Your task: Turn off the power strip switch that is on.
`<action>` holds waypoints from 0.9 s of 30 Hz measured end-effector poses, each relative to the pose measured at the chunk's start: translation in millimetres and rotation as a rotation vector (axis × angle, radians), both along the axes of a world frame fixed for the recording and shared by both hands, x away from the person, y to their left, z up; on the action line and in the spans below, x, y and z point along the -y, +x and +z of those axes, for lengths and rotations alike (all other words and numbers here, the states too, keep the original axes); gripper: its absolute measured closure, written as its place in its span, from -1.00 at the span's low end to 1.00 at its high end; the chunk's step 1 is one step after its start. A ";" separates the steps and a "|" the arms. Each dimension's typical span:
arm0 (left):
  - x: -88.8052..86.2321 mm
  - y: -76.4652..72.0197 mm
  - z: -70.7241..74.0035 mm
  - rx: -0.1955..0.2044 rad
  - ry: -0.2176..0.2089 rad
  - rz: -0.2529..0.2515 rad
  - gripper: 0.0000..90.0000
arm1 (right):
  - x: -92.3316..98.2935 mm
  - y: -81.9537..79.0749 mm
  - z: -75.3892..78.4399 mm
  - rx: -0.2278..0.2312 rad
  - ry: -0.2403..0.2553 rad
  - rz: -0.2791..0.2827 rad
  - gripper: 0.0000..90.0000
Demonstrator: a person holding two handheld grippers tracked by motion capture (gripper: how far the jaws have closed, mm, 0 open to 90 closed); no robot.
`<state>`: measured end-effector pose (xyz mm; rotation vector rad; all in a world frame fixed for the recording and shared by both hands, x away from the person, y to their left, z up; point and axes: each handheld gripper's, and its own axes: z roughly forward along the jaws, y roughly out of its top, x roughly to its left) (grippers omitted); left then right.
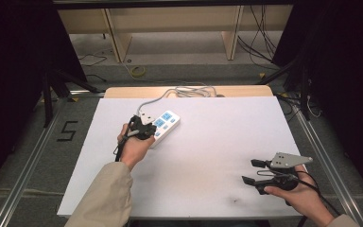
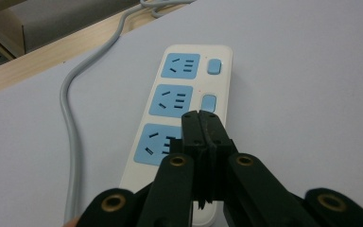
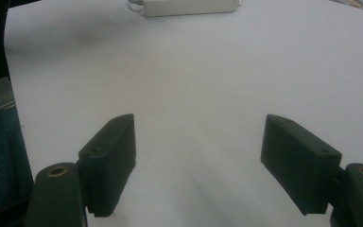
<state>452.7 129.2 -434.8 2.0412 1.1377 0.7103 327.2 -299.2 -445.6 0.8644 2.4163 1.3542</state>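
In the high view, a white tabletop (image 1: 208, 156) stands in front of the person. A white power strip (image 1: 164, 124) with blue sockets lies on its far left part, turned at a slant. Its grey cable (image 1: 160, 97) runs from the strip toward the far edge of the tabletop. The left tool (image 1: 144, 128) is held in the left hand (image 1: 132, 146) right over the near end of the strip. The right tool (image 1: 253, 172) is held in the right hand (image 1: 302, 194) near the front right corner, well apart from the strip. Its 2 jaws stand wide apart with nothing between them, and a grey three-cornered plate (image 1: 288, 160) sits on top of it.

In the left gripper view, the left tool (image 2: 202, 118) has its 2 jaws pressed together, and they hold nothing. The tips are above the power strip (image 2: 184, 94), just beside the middle blue switch (image 2: 209, 102) and at the edge of the nearest socket (image 2: 158, 144). It cannot be told if the tips touch the strip. The strip shows 3 blue sockets in a row, and 2 switches are in sight. The grey cable (image 2: 71, 142) curves along the left side of the strip on the tabletop (image 2: 312, 94).

In the right gripper view, the right tool (image 3: 198, 161) is fully open above the bare tabletop (image 3: 198, 71), and nothing lies between its jaws. The power strip (image 3: 189, 6) appears far away at the top edge.
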 end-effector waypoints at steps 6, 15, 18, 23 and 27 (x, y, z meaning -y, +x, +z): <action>10.0 4.8 -1.3 -0.005 0.006 -0.019 1.00 | 0.2 -0.2 0.0 -0.002 0.000 0.000 -0.39; 21.3 12.6 -4.9 -0.021 0.023 -0.030 1.00 | 0.3 -0.2 -0.4 -0.003 0.004 0.002 -0.39; 22.8 14.3 -5.8 -0.029 0.032 -0.035 1.00 | 0.8 0.0 -0.5 -0.002 0.004 0.000 -0.39; 25.0 18.2 -5.1 -0.032 0.029 -0.035 1.00 | 0.7 0.3 -0.6 -0.002 0.007 0.000 -0.39; 26.3 22.4 -5.0 -0.043 0.030 -0.032 1.00 | 0.7 0.5 -0.8 -0.004 0.007 0.000 -0.39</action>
